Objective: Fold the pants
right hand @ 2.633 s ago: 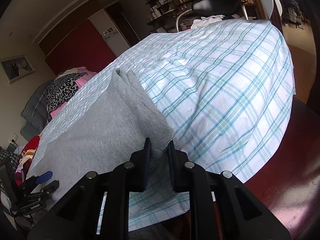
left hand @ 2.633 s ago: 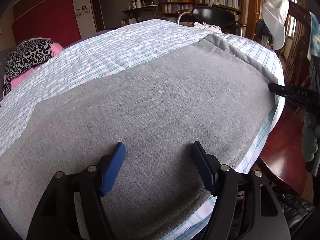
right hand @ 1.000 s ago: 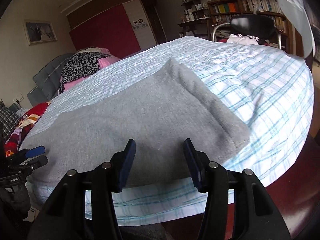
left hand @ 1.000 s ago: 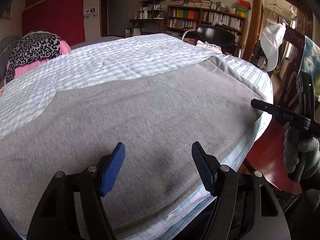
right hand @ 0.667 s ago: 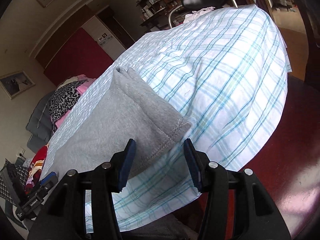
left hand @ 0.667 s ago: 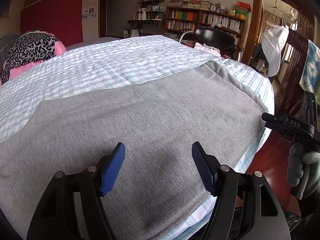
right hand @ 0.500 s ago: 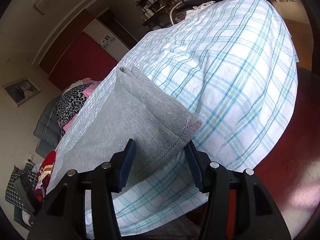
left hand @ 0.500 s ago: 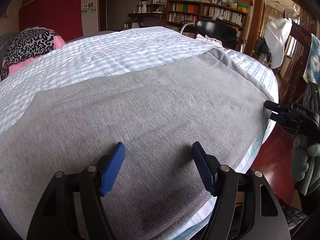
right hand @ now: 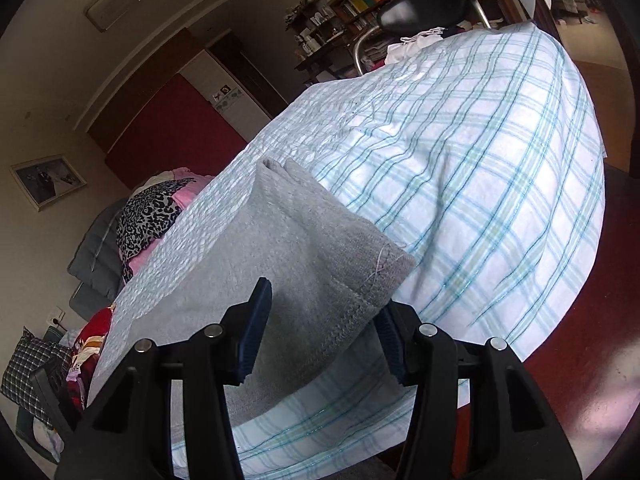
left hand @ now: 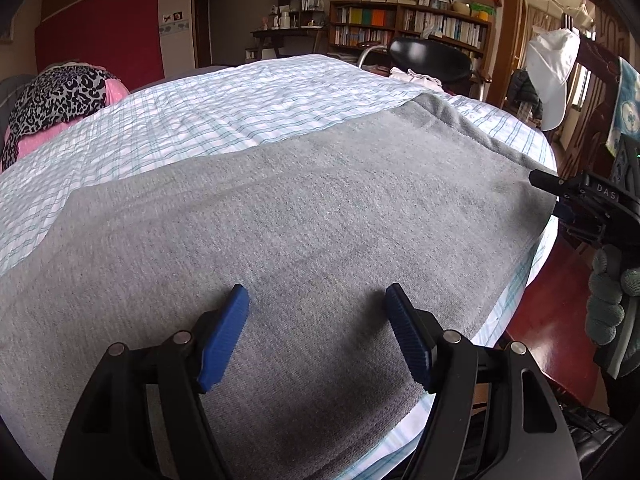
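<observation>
The grey pants (left hand: 304, 216) lie flat along the near edge of a bed with a white and blue checked sheet (left hand: 224, 120). My left gripper (left hand: 316, 332) is open, its blue pads over the grey cloth near the bed's edge, holding nothing. My right gripper (right hand: 320, 316) is open, its jaws on either side of the hemmed end of the pants (right hand: 320, 264) at the bed's right corner, not closed on it. The right gripper also shows in the left wrist view (left hand: 576, 196) at the pants' far right end.
A leopard and pink bundle (left hand: 52, 100) lies at the bed's far left. A black chair (left hand: 432, 60) and bookshelves (left hand: 408, 20) stand behind the bed. A white hat (left hand: 552, 72) hangs at the right. Red-brown floor (right hand: 580, 340) lies beside the bed.
The right gripper, shut on the pants' end 2.6 s ago, has opened and now straddles the hem corner. The left gripper stayed open over the cloth, shifting only slightly.
</observation>
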### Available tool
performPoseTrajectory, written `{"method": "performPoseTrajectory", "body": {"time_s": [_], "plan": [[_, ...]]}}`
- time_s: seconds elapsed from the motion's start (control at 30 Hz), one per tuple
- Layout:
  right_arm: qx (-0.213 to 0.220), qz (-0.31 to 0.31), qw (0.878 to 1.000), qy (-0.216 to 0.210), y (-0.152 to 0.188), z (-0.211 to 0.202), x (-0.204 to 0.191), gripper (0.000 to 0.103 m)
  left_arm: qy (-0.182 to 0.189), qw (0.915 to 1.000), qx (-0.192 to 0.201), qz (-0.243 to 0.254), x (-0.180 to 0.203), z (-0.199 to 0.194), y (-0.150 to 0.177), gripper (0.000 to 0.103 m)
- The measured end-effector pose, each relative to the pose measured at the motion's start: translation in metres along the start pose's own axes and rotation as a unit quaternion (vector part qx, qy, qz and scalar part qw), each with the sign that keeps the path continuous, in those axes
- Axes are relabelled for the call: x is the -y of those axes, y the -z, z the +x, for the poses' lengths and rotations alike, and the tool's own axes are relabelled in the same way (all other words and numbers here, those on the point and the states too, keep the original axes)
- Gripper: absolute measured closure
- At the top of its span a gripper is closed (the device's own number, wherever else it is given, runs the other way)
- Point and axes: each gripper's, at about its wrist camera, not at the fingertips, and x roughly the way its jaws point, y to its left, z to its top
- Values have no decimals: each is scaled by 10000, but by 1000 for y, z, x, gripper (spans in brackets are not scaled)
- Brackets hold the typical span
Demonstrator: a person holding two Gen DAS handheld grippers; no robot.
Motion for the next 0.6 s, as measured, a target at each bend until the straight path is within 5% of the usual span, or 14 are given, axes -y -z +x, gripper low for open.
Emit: {"method": "performPoseTrajectory", "body": {"time_s": [0.2,0.27,0.33,0.6], "plan": [[2,347,9994,-30,7,15,18,50,-2,10000,-8,20,1,-1,1,33],[1,244,9995,-181,6,14,12,61,3,10000,-14,-10,1,-1,0,33],[37,15,9998,-217,3,14,-1,83,21,10000,-16,-35,1,0,-1,33],[798,-1441,9850,-508,-8,-18,-85,91,137,9998,-24,-112,-2,-3,-4,33]]}}
